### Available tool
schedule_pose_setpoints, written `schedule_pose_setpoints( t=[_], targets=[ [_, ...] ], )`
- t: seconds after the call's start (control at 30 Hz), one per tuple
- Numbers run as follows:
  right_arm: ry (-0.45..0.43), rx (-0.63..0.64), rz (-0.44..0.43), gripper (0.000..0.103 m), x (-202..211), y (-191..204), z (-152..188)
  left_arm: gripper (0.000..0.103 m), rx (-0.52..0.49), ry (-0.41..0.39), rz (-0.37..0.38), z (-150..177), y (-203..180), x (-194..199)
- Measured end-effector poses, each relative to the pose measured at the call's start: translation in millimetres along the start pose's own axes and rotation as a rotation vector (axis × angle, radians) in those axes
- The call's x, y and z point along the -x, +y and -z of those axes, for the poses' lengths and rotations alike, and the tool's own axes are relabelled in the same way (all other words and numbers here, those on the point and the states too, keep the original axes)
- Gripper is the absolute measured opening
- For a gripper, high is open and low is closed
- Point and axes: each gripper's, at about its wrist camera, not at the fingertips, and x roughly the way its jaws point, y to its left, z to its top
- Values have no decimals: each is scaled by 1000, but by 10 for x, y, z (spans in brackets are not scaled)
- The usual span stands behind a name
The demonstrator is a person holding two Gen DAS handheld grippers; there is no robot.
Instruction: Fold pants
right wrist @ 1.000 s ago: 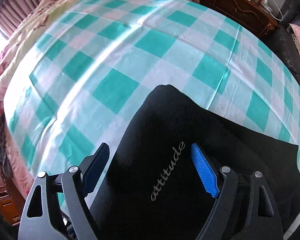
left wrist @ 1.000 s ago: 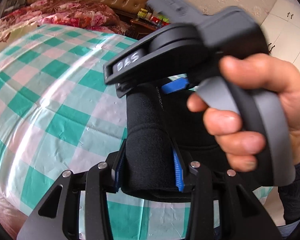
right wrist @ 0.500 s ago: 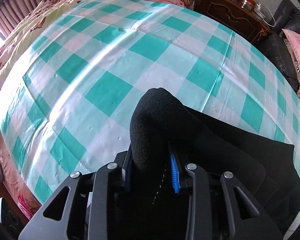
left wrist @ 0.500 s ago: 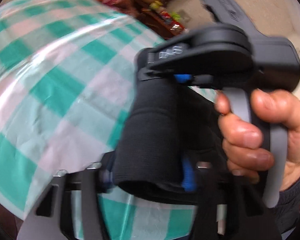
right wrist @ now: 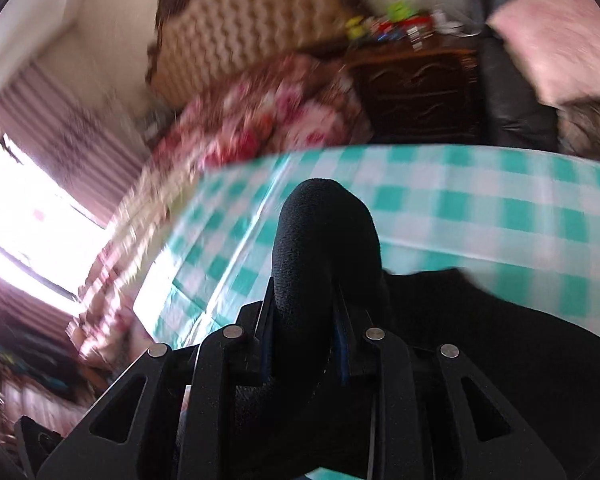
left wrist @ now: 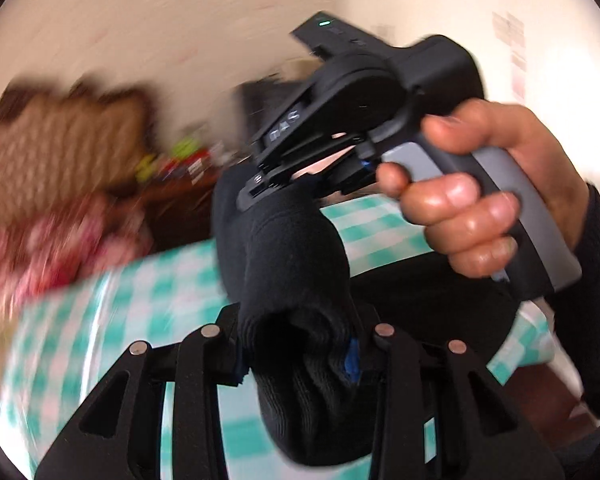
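Observation:
The black pants [left wrist: 296, 264] are bunched into a thick fold, lifted above the green-and-white checked cloth [left wrist: 152, 300]. My left gripper [left wrist: 298, 354] is shut on one bunch of the fabric. In the left wrist view, my right gripper [left wrist: 300, 184] grips the same fabric a little further along, held by a hand [left wrist: 472, 200]. In the right wrist view, my right gripper [right wrist: 302, 320] is shut on a rounded fold of the pants [right wrist: 324, 240]; the rest of the pants [right wrist: 480, 320] hangs down to the right over the checked cloth [right wrist: 480, 216].
A tufted headboard [right wrist: 252, 28] and a floral quilt [right wrist: 260, 116] lie beyond the cloth. A dark wooden cabinet [right wrist: 416, 88] with small items on top stands behind. A pink cushion [right wrist: 556, 36] is at the right. A bright window [right wrist: 32, 208] is at the left.
The right gripper shut on the pants, which it earlier straddled open. Both grippers have since lifted the fabric and tilted upward, so the room beyond the cloth now shows. The frames are motion-blurred.

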Motion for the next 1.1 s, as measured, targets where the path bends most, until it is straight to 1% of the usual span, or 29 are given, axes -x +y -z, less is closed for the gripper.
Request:
schedule_pose_setpoints(
  t=[0.03,0.07,0.1,0.13,0.17,0.2,0.23,0.27,0.3,0.33,0.37,0.43,0.47,0.5,0.57,0.6,0.63,0.67,0.7,0.73,0.77,0.8,0.83,0.9,0.97,1.03,1.07,1.1],
  targets=[
    [-22,-31,10,25,191,-243,47,35,-60,-7,19,-86,-274,-87],
    [-47,-73,29,25,424,-604,146,35,-120,-9,46,-152,-612,-215],
    [-57,-104,44,25,553,-862,233,35,-161,-9,66,-176,-862,-341],
    [-63,-138,66,25,650,-1122,337,35,-219,-14,87,-170,-1216,-506],
    [-63,-173,92,25,721,-1386,450,35,-253,-11,99,-131,-1455,-639],
    [-51,-211,119,25,752,-1726,604,35,-284,0,111,-62,-1694,-788],
    [-33,-236,137,25,723,-1963,714,37,-330,17,114,92,-2015,-999],
    [-8,-266,154,26,662,-2194,821,44,-364,25,108,216,-2191,-1142],
    [24,-305,167,31,546,-2447,956,47,-408,39,105,405,-2414,-1244],
    [43,-325,166,33,465,-2595,1034,50,-466,54,99,616,-2599,-1372],
    [49,-335,153,37,391,-2685,1102,57,-501,59,90,746,-2661,-1412],
    [21,-331,97,42,404,-2737,1155,65,-565,30,60,911,-2678,-1357],
    [11,-320,82,50,405,-2701,1148,68,-574,19,45,933,-2672,-1322],
    [0,-300,86,54,418,-2665,1126,69,-577,11,34,950,-2635,-1286],
    [1,-267,122,54,404,-2610,1079,68,-600,4,22,1027,-2571,-1252],
    [7,-244,141,54,371,-2568,1047,65,-617,5,21,1068,-2571,-1245],
    [18,-221,159,53,320,-2517,1016,52,-631,9,29,1083,-2600,-1273],
    [26,-211,168,38,323,-2541,1011,42,-647,11,27,1083,-2663,-1306],
    [37,-197,208,32,290,-2507,996,37,-659,5,18,1070,-2702,-1297],
    [39,-176,226,29,299,-2459,956,32,-671,-11,1,1040,-2713,-1255],
    [28,-149,226,25,409,-2480,961,31,-672,-20,-7,999,-2714,-1226],
    [13,-126,227,24,480,-2438,940,30,-669,-32,-16,953,-2720,-1195],
    [-9,-107,232,24,570,-2376,905,30,-670,-47,-24,889,-2725,-1168],
    [-50,-95,246,24,780,-2371,887,30,-681,-73,-28,779,-2777,-1146],
    [-64,-89,267,24,859,-2406,889,30,-687,-85,-20,737,-2855,-1177],
    [-60,-96,301,24,879,-2522,935,30,-696,-86,-2,756,-2991,-1249],
    [-56,-105,310,24,874,-2580,960,30,-699,-79,9,756,-3049,-1297],
    [-48,-109,339,24,821,-2663,998,31,-701,-64,25,801,-3107,-1379]
  ],
)
